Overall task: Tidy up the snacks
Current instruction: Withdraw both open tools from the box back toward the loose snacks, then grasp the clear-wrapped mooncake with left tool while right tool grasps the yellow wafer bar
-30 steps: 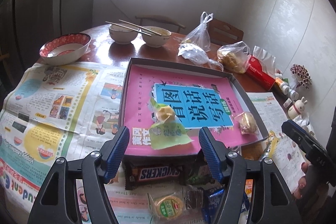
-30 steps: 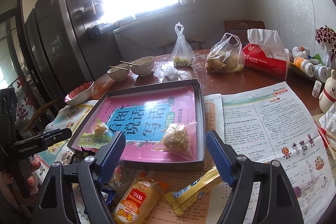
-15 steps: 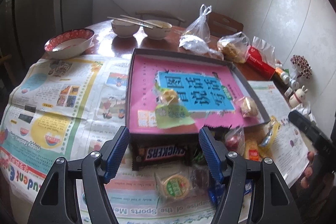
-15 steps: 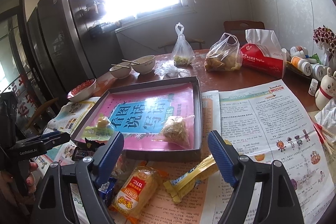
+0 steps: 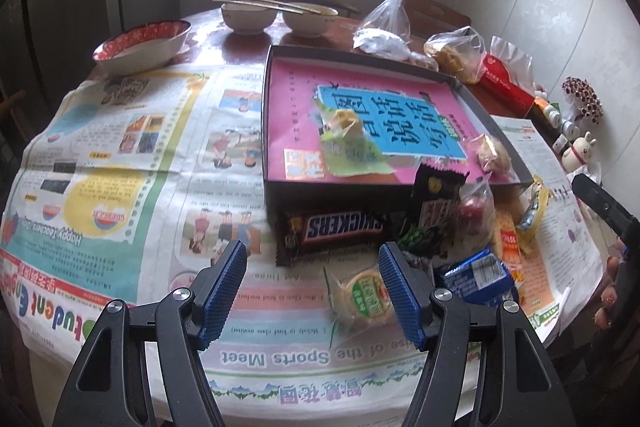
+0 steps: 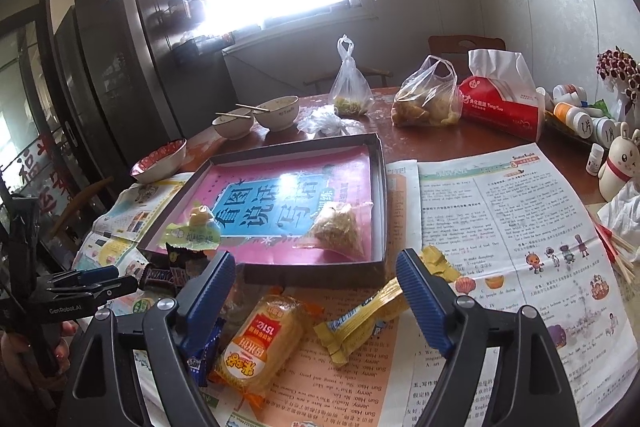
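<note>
A shallow dark box (image 5: 267, 131) (image 6: 382, 187) lined with a pink sheet holds a green-wrapped pastry (image 5: 348, 143) (image 6: 196, 231) and a clear-wrapped snack (image 5: 494, 155) (image 6: 340, 231). Loose snacks lie in front of it: a Snickers bar (image 5: 340, 227), a round green-label cake (image 5: 366, 297), a blue packet (image 5: 476, 277), an orange bread pack (image 6: 260, 343) and a yellow stick pack (image 6: 360, 319). My left gripper (image 5: 312, 291) is open and empty, just short of the Snickers. My right gripper (image 6: 312, 291) is open and empty above the orange and yellow packs.
Newspapers (image 5: 120, 163) (image 6: 500, 227) cover the round table. At the back stand a red-rimmed bowl (image 5: 144, 43), two bowls with chopsticks (image 5: 276, 15), plastic food bags (image 6: 426, 99), a red tissue pack (image 6: 504, 103), bottles and a rabbit figurine (image 6: 620, 163).
My left gripper has drawn back and risen, so more of the snack pile shows ahead of it. My right gripper has drawn back slightly. Both stay open.
</note>
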Tool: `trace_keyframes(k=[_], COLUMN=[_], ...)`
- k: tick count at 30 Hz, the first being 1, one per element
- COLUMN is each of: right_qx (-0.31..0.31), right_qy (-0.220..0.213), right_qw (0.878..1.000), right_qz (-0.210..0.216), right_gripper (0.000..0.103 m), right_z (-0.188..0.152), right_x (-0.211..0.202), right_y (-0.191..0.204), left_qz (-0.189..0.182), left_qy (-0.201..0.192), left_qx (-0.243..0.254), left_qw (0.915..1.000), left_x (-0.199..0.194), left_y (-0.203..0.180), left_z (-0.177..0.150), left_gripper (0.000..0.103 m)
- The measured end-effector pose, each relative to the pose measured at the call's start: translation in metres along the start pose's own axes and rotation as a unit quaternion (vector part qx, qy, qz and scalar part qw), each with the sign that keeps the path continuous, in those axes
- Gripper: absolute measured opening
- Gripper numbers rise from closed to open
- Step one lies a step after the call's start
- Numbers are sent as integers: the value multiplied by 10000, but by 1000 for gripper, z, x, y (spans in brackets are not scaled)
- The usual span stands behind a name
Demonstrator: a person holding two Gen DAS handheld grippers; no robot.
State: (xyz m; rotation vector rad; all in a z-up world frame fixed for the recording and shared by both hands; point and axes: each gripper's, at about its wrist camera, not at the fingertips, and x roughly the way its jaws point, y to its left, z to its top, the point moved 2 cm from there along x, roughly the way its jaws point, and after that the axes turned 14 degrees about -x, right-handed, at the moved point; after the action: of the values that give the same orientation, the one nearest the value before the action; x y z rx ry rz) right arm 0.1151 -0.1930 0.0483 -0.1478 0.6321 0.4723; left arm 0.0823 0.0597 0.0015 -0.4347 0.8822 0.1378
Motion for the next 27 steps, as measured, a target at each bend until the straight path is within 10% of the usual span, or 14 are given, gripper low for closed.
trace_keyframes(k=[27], right_qx=[33], right_qy=[474], right_qw=[9988], right_qz=[-71], right_gripper=[82], right_z=[-30], right_x=[11], right_y=[-3], left_qz=[8], left_qy=[295], left_qx=[270], left_qw=[9992], left_x=[12], left_y=[-11], left_z=[-21], left_gripper=[70])
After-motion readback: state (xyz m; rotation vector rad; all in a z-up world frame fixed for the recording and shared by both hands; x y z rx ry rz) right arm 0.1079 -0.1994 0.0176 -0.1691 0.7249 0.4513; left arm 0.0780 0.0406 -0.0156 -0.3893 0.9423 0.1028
